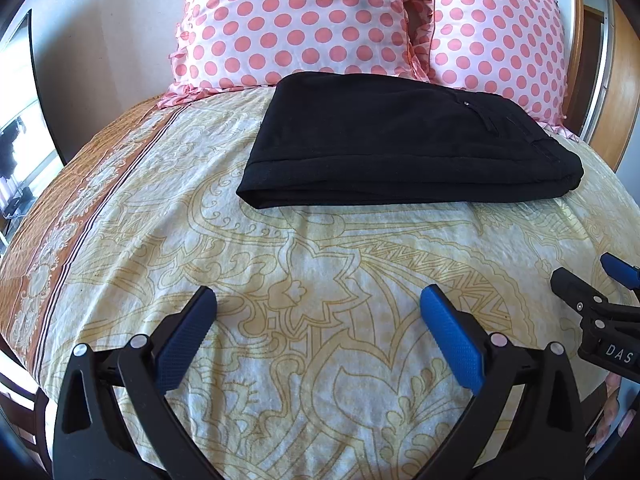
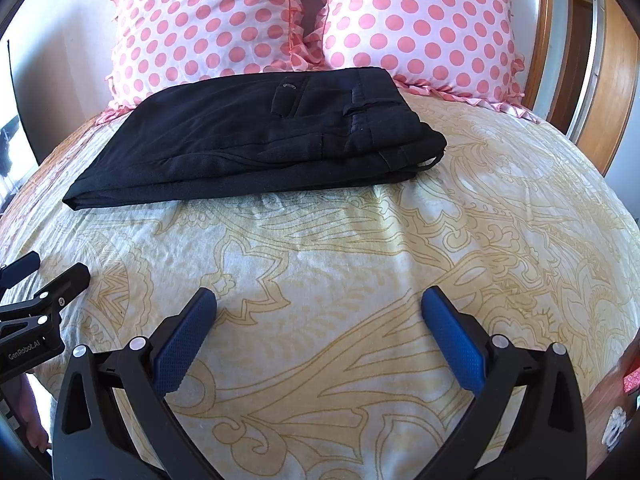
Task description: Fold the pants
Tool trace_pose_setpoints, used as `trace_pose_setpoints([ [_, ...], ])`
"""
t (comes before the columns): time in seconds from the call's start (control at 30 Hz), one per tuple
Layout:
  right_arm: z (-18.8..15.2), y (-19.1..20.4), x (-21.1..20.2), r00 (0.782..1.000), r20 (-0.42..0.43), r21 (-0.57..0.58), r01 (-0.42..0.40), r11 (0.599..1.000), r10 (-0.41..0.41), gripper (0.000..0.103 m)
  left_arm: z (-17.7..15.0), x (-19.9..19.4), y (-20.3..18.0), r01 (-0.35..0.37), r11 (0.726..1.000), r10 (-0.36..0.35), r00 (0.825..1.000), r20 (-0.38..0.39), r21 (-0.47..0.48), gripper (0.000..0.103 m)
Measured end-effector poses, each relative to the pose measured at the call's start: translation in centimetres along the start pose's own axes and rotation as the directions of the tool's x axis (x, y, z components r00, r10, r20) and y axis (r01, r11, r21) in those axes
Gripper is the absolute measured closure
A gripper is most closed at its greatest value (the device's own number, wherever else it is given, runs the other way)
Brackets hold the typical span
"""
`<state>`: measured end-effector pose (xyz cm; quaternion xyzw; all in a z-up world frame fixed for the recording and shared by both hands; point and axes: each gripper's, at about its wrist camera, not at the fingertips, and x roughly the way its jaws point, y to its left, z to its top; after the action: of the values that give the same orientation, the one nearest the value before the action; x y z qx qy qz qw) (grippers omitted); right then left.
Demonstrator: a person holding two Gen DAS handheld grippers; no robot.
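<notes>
folded black pants on patterned bedspread, left gripper spread wide, empty

Both cameras sit low over the near part of the bed, each looking forward between its own spread fingers toward the head of the bed. The left wrist view stands further left: it takes in the bed's left edge, and the right gripper pokes in at its right border. The right wrist view stands further right, with the left gripper at its left border. Both share the folded pants and the two pillows at the far edge
</notes>
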<state>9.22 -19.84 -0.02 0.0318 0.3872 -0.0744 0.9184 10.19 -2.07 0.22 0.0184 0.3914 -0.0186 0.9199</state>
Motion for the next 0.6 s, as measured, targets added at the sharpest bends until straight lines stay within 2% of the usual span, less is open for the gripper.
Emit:
trace_pose_setpoints([
  [0.6, 0.04, 0.06, 0.00, 1.000, 0.000, 0.003, 0.003, 1.000, -0.003, 0.001, -0.06, -0.04, 0.08, 0.001, 1.000, -0.001, 1.000, 0.001, 0.001, 0.002],
])
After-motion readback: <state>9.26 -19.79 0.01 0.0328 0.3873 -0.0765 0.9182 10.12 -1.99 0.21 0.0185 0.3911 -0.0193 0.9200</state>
